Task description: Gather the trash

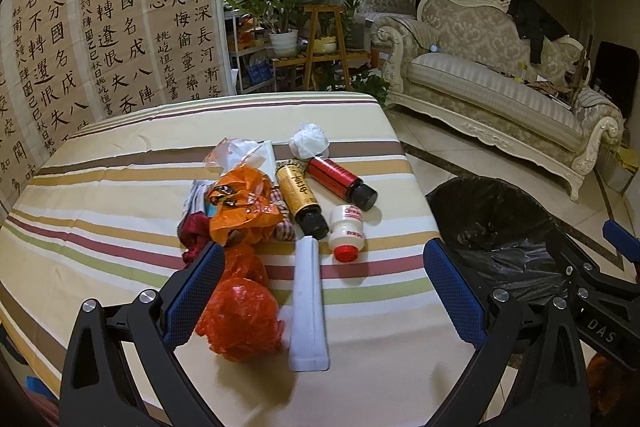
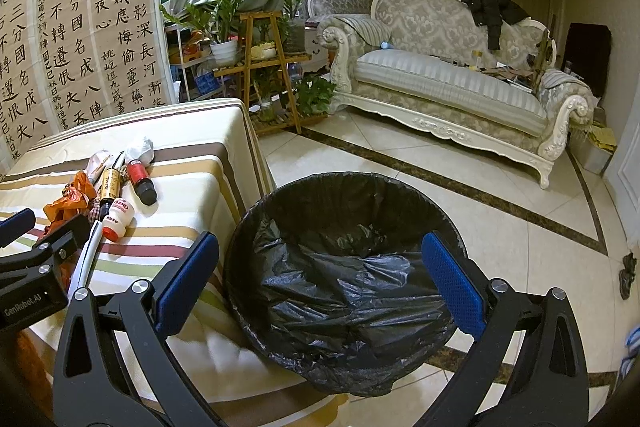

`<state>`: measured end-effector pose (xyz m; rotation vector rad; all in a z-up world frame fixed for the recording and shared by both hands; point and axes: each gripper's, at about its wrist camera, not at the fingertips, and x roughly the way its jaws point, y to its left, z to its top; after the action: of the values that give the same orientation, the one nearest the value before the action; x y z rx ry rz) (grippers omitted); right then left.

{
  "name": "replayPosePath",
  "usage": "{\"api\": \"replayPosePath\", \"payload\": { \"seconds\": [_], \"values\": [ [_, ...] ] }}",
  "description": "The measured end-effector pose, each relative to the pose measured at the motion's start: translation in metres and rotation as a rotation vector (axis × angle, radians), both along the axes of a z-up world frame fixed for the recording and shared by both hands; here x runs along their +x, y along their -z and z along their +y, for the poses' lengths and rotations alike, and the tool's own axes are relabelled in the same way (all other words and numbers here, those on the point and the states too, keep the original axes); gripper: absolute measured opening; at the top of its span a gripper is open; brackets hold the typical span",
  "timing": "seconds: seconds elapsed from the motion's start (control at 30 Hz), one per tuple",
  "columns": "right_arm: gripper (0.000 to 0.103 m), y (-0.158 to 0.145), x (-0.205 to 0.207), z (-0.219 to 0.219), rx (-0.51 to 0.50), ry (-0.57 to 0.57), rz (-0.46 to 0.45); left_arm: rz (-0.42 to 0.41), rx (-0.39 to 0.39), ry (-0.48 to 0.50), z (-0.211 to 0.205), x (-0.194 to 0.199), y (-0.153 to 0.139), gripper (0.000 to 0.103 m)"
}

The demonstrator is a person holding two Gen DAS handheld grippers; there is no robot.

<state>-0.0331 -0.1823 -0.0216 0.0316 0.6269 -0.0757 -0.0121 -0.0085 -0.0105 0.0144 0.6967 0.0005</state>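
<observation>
A heap of trash lies on the striped table (image 1: 100,155): a crumpled red bag (image 1: 240,319), an orange bag (image 1: 244,203), a white tube (image 1: 308,307), a gold bottle (image 1: 300,199), a red bottle (image 1: 340,179), a small white bottle with red cap (image 1: 347,231) and a white paper wad (image 1: 309,141). My left gripper (image 1: 324,279) is open above the red bag and the tube. A bin with a black liner (image 2: 348,267) stands on the floor right of the table. My right gripper (image 2: 320,275) is open and empty over the bin.
A cream sofa (image 2: 448,79) stands across the tiled floor. Potted plants on a wooden stand (image 2: 264,67) are behind the table. Calligraphy sheets (image 1: 104,27) hang at the left. A dark small object (image 2: 627,273) lies on the floor at right.
</observation>
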Motion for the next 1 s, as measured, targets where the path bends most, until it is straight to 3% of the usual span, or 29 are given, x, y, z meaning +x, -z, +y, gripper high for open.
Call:
{"api": "replayPosePath", "payload": {
  "seconds": [0.2,0.27,0.3,0.33,0.57,0.8,1.0],
  "values": [
    [0.099,0.002,0.001,0.006,0.004,-0.019,0.017,0.026,-0.01,-0.012,0.013,0.002,-0.004,0.095],
    [0.099,0.002,0.0,0.01,0.0,-0.03,0.017,0.033,-0.009,-0.01,0.017,0.002,-0.005,0.084],
    [0.099,0.0,0.001,0.013,-0.002,-0.035,0.018,0.04,-0.008,-0.011,0.019,0.002,-0.005,0.069],
    [0.099,-0.001,0.0,0.015,-0.004,-0.042,0.017,0.053,-0.01,-0.018,0.023,0.002,-0.004,0.067],
    [0.098,-0.003,-0.001,0.028,0.014,-0.084,0.02,0.043,-0.025,-0.054,0.052,-0.007,-0.013,0.067],
    [0.081,0.001,0.001,0.041,0.038,-0.133,0.055,0.058,0.003,-0.091,0.076,-0.019,-0.008,0.065],
    [0.08,0.006,-0.001,0.045,0.046,-0.147,0.064,0.083,-0.029,-0.073,0.078,-0.022,-0.002,0.061]
  ]
}}
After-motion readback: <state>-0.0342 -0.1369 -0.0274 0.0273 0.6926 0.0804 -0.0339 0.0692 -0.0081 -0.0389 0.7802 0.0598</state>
